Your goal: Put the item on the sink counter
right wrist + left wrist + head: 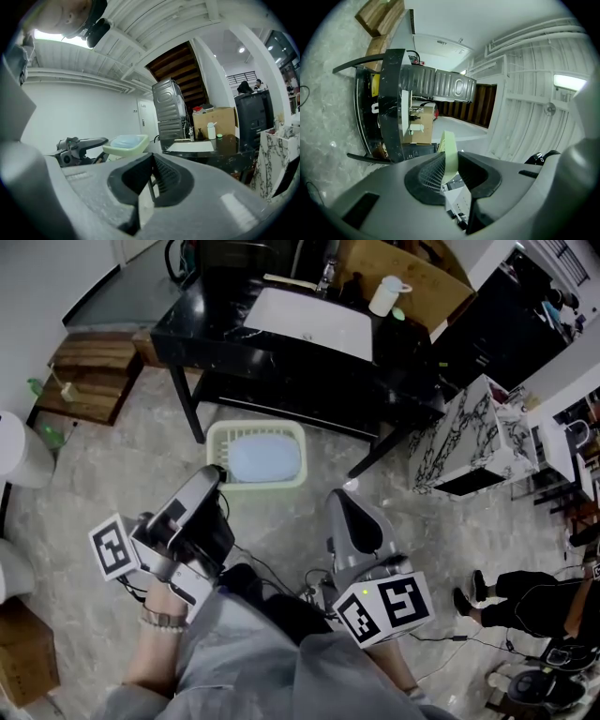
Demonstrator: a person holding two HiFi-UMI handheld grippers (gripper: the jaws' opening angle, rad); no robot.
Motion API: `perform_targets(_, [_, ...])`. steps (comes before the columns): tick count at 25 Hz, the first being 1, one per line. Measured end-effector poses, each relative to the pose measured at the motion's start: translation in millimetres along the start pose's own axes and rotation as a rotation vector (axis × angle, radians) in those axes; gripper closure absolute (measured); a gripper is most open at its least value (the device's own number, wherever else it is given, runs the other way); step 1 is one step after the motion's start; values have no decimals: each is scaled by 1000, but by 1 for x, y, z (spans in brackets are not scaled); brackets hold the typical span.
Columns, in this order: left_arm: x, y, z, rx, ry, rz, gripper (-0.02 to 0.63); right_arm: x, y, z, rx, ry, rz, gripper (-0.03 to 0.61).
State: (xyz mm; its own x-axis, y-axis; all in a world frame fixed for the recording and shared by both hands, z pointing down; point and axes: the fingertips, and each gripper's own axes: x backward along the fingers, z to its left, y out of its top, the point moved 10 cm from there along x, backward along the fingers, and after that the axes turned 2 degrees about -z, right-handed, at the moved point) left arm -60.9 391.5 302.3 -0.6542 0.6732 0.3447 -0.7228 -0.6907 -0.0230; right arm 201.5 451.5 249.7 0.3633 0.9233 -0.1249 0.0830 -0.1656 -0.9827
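Observation:
A pale green plastic basket [255, 454], light blue inside, hangs above the floor in front of the black sink counter [197, 324]. My left gripper [217, 476] is shut on the basket's near left rim. In the left gripper view the green rim [449, 143] stands edge-on between the jaws of my left gripper [450, 163]. My right gripper [342, 500] is shut and empty, just right of the basket and apart from it. From the right gripper [151, 165] view the basket [125, 143] hangs at the left and the counter [208, 146] lies ahead.
A white basin [309, 320] is set in the counter, with a white bottle [387, 294] and a cardboard box [412, 273] behind. A marble-patterned cabinet [473, 437] stands to the right, wooden crates [94, 371] to the left. A person [525, 601] sits at the lower right.

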Motion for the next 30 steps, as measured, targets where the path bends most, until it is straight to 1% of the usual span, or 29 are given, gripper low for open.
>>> perform_targets(8, [-27,60,11,-2,-13,6,526,-62,11,1,20,-14,-21,581])
perform_targets(12, [-33,83,18,-3,-18,8,526,-87,11,3,23,-16,-24,581])
perform_targets(19, [-32,104,24,1,-13,-4,526,-111,7,8,2,-14,-17,581])
perform_targets(25, [-18,117,21,-18,-14,-45,526,-125,10,21,26,34,-14,581])
perform_targets(30, [1,127,17,-28,-6,-89,526,-136,6,31,18,68,11,581])
